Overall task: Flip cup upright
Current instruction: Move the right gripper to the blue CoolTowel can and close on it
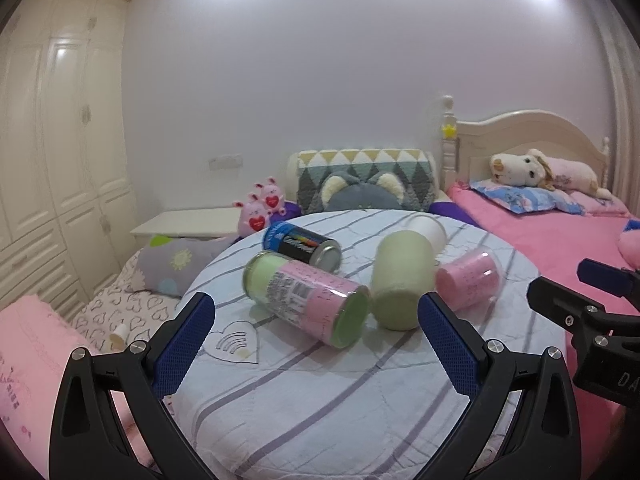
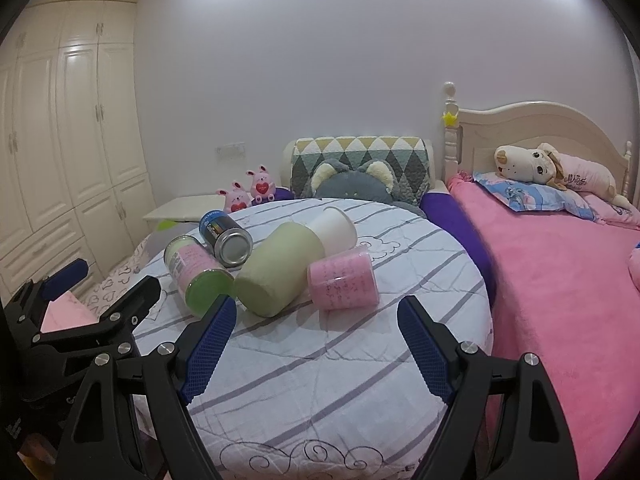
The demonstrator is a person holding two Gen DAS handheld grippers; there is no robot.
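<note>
Low over the near edge of the round table (image 1: 320,400), the left gripper (image 1: 316,344) hovered level, jaws wide apart and empty. Beyond it the pale green cup (image 1: 400,280) lay on its side at the table's middle. Rightward, the right gripper (image 2: 316,348) hovered likewise, jaws spread, holding nothing.

I see a round table (image 2: 360,380) under a striped quilted cloth. On it lie a pale green cup (image 2: 276,276), white cup (image 2: 334,228), pink cup (image 2: 346,280), labelled jar (image 2: 196,276) and can (image 2: 226,238), all tipped over.
</note>
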